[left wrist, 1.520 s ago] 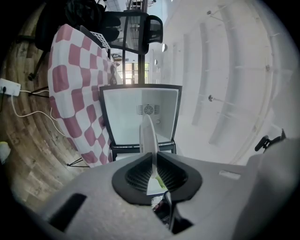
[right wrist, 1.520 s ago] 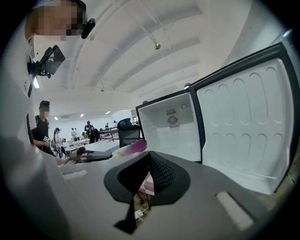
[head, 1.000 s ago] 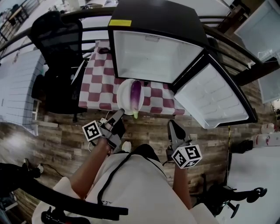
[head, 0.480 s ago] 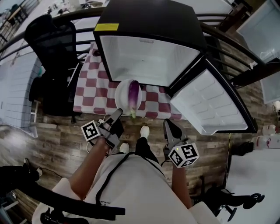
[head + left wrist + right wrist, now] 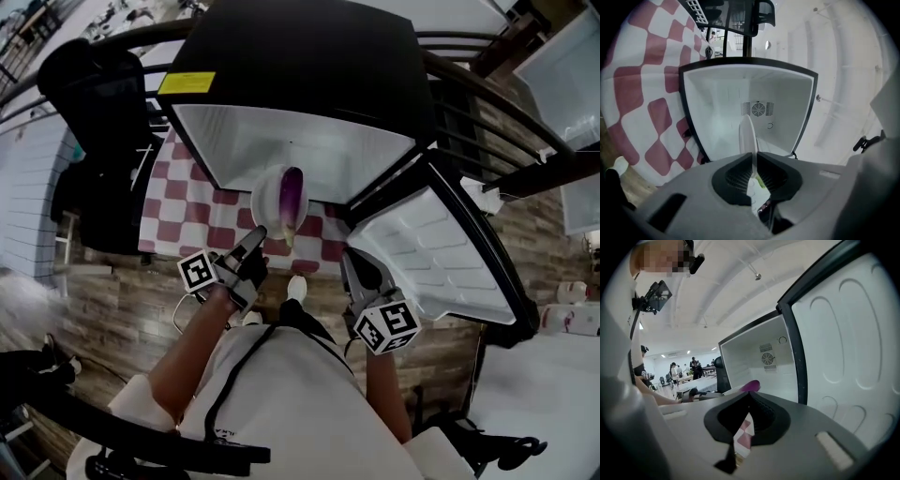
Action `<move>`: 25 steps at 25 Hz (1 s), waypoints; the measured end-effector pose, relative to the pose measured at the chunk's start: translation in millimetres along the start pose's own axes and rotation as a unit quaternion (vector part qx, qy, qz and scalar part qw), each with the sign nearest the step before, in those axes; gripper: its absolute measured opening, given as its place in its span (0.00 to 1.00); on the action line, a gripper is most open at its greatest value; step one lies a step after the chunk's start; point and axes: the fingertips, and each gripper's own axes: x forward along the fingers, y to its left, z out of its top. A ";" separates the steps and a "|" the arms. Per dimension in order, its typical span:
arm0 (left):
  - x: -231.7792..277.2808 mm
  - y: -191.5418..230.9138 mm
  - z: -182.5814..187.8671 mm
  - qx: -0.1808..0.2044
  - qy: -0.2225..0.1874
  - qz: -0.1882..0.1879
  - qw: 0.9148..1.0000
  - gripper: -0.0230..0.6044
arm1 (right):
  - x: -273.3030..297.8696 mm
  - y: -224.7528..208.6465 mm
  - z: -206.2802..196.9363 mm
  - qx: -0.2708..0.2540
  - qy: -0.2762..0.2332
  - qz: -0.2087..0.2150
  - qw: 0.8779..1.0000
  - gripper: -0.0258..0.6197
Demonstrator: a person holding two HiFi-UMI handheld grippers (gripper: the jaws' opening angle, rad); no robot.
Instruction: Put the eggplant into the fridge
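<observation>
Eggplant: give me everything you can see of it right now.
The eggplant is long, glossy and dark purple, paler toward its green stem, which points at the person. It lies lengthwise on a white plate, and only the plate touches it. The left gripper is shut on the plate's near rim and holds it at the open fridge's mouth. The right gripper view shows only its rounded purple tip.

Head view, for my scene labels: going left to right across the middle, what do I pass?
Black office chair → checkered cloth → eggplant on its plate → open fridge door.
</observation>
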 end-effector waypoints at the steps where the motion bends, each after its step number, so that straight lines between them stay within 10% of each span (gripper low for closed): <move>1: 9.0 3.4 0.3 -0.001 0.001 0.001 1.000 0.10 | 3.5 -4.1 1.7 0.002 0.001 0.004 1.000 0.05; 25: 117.2 77.3 14.8 -0.020 -0.006 -0.002 1.000 0.10 | 49.1 -41.9 0.8 -0.017 0.060 0.066 0.996 0.05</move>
